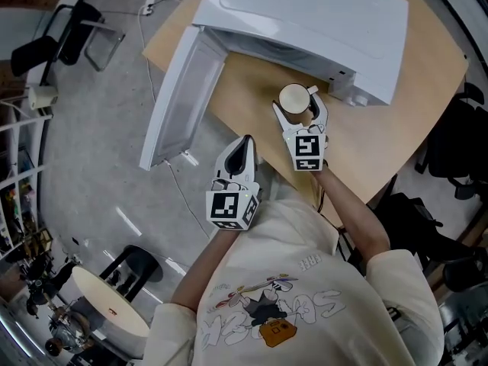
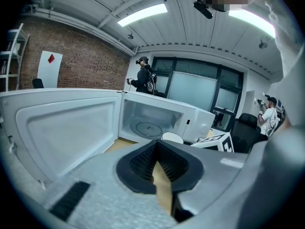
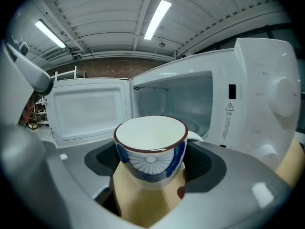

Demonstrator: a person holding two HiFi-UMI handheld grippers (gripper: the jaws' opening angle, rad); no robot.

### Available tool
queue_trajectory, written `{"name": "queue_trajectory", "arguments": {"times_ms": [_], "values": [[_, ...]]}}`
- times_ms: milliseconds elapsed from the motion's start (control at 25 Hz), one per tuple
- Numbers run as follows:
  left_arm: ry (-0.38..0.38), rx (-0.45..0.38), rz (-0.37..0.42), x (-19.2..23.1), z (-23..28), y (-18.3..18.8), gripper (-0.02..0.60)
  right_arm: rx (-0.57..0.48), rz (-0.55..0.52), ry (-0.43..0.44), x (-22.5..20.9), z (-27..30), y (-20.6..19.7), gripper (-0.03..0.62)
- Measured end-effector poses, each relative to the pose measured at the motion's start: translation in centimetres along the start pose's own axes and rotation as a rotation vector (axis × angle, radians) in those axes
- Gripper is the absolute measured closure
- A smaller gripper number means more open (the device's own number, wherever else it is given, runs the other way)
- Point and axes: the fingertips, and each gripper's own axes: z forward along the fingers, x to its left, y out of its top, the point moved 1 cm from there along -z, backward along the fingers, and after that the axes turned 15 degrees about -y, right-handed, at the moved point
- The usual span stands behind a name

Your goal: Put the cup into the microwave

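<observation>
Clamping the cup upright by its sides, the right tool holds it above the bench facing the open microwave, apparently for loading, while the left tool, jaws together on nothing, hangs clear of the door.

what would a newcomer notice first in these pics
A white cup with a blue pattern and a dark red rim sits clamped in the right gripper, just in front of the white microwave on the wooden table. The microwave's door stands wide open at the left. The left gripper is shut on nothing, beyond the table's edge.
</observation>
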Motion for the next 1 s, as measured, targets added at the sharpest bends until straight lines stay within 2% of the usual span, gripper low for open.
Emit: {"name": "queue_trajectory", "arguments": {"times_ms": [440,1000], "values": [[0.003,-0.015,-0.008,3.4,1.5,2.1,0.575,-0.022,0.028,-0.043,1.0,7.2,4.8,0.195],[0.014,0.008,-0.008,8.2,2.1,3.7,0.577,-0.002,0.050,-0.161,-1.5,14.9,5.9,0.195]]}}
